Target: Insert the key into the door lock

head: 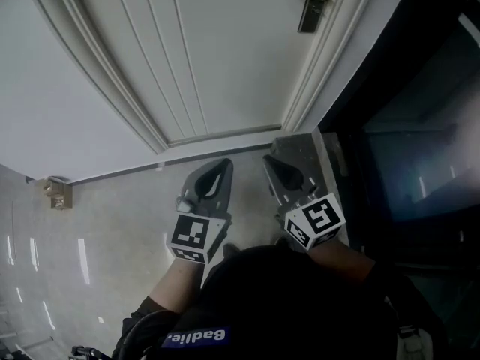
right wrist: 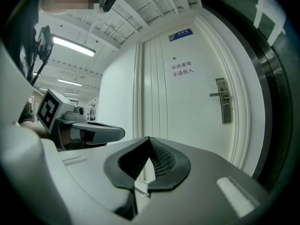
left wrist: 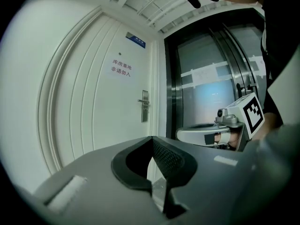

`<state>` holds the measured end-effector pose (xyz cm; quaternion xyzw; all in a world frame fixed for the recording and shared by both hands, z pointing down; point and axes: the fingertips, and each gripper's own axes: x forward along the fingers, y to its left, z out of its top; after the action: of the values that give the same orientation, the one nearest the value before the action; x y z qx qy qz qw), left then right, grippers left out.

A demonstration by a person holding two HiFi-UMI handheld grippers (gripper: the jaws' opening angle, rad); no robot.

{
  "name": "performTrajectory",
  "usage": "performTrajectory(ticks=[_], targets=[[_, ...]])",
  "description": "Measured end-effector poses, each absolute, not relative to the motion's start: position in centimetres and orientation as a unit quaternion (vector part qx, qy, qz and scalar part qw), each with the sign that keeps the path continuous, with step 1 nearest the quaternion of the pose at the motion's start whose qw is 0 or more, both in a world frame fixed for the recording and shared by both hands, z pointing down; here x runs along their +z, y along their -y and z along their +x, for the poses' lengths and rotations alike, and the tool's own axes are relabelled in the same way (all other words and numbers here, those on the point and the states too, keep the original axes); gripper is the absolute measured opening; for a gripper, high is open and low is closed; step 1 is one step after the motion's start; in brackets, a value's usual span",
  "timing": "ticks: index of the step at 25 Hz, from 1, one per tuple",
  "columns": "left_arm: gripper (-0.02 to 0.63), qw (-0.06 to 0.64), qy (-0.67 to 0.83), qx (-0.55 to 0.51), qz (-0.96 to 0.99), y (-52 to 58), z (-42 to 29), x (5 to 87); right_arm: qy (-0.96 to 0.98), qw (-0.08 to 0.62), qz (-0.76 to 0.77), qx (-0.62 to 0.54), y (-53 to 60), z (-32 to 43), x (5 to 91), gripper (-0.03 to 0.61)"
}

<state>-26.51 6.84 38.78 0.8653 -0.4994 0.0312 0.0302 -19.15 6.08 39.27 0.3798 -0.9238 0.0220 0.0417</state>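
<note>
The white door [head: 187, 58] stands ahead. Its metal handle and lock plate [head: 311, 2] are at the head view's top right, and the lock plate [left wrist: 144, 106] [right wrist: 224, 104] shows in both gripper views, still far off. Both grippers point level at the door, side by side. My left gripper [head: 225, 163] [left wrist: 152, 138] is shut with nothing seen between its pads. My right gripper [head: 268, 159] [right wrist: 149, 139] is shut too, with a thin silvery sliver, seemingly the key [right wrist: 140, 190], pinched at the base of its pads. Each gripper view shows the other gripper beside it.
A dark glass door in a black frame [head: 420, 148] adjoins the white door on the right. A brass door stop [head: 58, 193] sits on the shiny floor at the left. A blue plate [left wrist: 136, 41] and a printed notice [left wrist: 121, 67] hang on the door.
</note>
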Motion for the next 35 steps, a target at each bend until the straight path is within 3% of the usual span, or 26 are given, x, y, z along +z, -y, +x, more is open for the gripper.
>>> performTrajectory(ticks=[5,14,21,35], targets=[[0.020,0.047,0.504,0.018,0.862,-8.0,-25.9,38.0,0.930,0.029,0.366,0.018,-7.0,-18.1,38.3,0.005],[0.020,0.030,0.501,0.023,0.865,-10.0,-18.2,36.6,0.935,-0.005,0.353,0.037,-8.7,-12.2,37.9,0.005],[0.020,0.065,0.490,0.030,0.869,-10.7,-14.0,38.1,0.938,-0.017,0.342,0.049,-9.6,-9.2,38.6,0.003],[0.020,0.059,0.485,0.032,0.872,-11.6,-13.0,38.1,0.945,-0.011,0.324,0.045,-10.4,-9.3,38.4,0.003]])
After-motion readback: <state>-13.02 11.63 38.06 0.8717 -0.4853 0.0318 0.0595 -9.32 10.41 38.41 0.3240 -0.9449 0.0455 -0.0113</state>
